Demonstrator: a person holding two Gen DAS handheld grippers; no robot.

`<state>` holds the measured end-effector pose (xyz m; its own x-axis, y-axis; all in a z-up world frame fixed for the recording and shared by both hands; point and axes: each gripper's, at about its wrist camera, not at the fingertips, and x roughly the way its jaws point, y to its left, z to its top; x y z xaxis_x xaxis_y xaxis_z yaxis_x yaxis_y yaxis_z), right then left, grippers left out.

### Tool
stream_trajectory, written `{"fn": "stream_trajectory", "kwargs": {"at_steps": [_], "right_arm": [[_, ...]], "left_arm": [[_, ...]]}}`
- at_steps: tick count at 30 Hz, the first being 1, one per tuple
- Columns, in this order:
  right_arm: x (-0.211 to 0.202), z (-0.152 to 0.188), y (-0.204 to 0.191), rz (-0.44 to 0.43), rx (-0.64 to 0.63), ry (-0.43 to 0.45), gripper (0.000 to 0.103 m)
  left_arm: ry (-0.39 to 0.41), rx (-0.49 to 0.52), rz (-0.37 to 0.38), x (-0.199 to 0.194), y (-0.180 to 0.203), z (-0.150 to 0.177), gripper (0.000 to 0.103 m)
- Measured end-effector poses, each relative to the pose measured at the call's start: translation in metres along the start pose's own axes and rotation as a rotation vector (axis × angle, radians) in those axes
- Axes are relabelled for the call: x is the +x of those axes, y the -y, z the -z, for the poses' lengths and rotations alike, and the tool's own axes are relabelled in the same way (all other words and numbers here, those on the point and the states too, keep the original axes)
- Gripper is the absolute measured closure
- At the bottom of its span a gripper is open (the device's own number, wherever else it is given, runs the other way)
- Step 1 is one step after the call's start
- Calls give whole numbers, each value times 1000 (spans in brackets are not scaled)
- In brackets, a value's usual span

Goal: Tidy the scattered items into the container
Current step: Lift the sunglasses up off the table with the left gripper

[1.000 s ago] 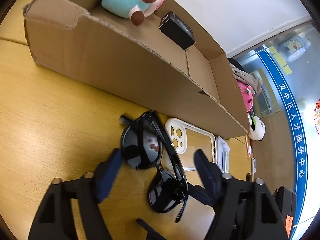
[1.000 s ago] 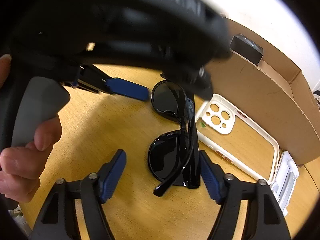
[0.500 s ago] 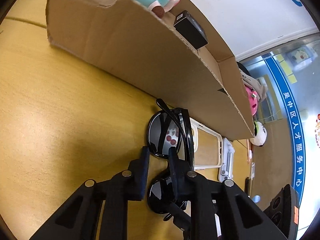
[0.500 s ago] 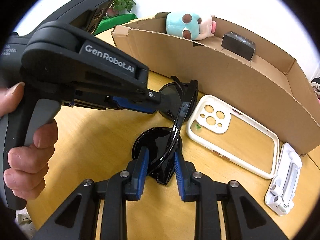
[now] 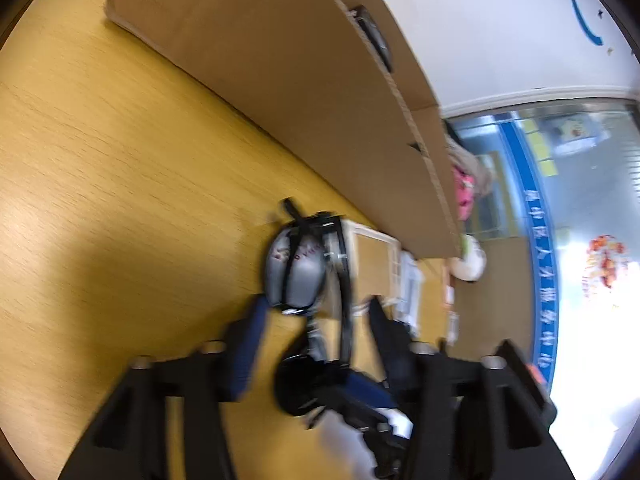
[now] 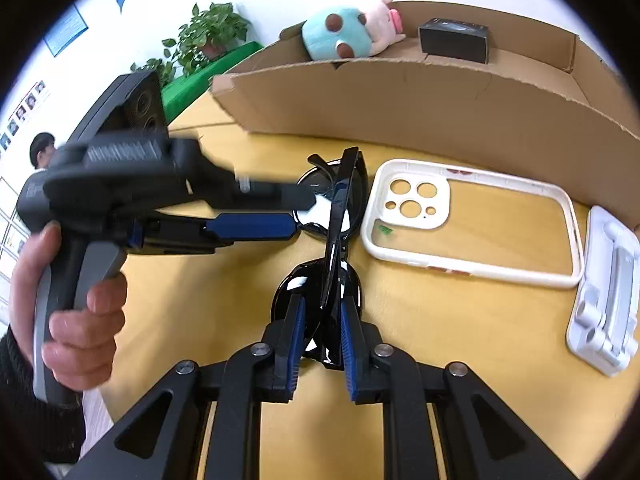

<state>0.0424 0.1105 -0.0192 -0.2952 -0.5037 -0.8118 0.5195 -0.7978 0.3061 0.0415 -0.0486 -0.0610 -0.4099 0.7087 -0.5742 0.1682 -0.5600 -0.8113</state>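
At the lower centre of the right wrist view, the right claw (image 6: 320, 332) is closed on the near lens end of the black sunglasses (image 6: 334, 224), which are held on edge with the folded temples uppermost; the narrow pinch appears chosen so that the frame can be lifted clear of the worktop (image 6: 208, 288). The left claw (image 6: 280, 210) is seen at mid-left with its fingers parted beside the far lens, gripping nothing; it is judged to be steadying the glasses. The left wrist view is blurred, but its blue pads (image 5: 246, 344) are seen standing apart.

The cardboard container (image 6: 400, 96) stands across the upper frame and already holds a plush toy (image 6: 344, 36) and a black box (image 6: 454, 40). A white phone case (image 6: 472, 220) and a white stand (image 6: 608, 296) lie at right, not yet tidied.

Lettering on the left tool and on the black box cannot be read. Blue signage with Chinese characters at right of the left wrist view is too blurred to transcribe.
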Motion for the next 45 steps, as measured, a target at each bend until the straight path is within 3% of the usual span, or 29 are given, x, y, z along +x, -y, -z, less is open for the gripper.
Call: {"fn": "stream_trajectory", "kwargs": {"at_steps": [1, 3, 6, 8, 9, 10, 14, 20, 31, 45], "right_arm": [[0, 1, -1, -6, -2, -6, 87], [-3, 8, -3, -28, 5, -14, 87], [-7, 15, -4, -54, 21, -13, 87], [-9, 18, -4, -81, 32, -12, 87], [-9, 19, -4, -91, 35, -10, 87], [-10, 20, -6, -99, 33, -5, 87], [-16, 19, -18, -115, -4, 14, 91], [-27, 12, -34, -96, -52, 58, 93], [-56, -16, -28, -103, -68, 153, 93], [-113, -101, -22, -77, -112, 320, 93]], "left_arm": [[-3, 13, 11, 0, 4, 3, 17], [-13, 50, 17, 3, 12, 6, 6], [-13, 102, 11, 9, 20, 14, 6], [-37, 106, 6, 16, 21, 18, 24], [-59, 102, -4, 21, 22, 18, 48], [-85, 102, -7, 26, 22, 20, 59], [-103, 151, -13, 32, 33, 31, 70], [-63, 197, -11, 20, 51, 28, 72], [15, 290, -78, -2, 111, 13, 72], [119, 440, -111, -32, 207, -55, 72]]}}
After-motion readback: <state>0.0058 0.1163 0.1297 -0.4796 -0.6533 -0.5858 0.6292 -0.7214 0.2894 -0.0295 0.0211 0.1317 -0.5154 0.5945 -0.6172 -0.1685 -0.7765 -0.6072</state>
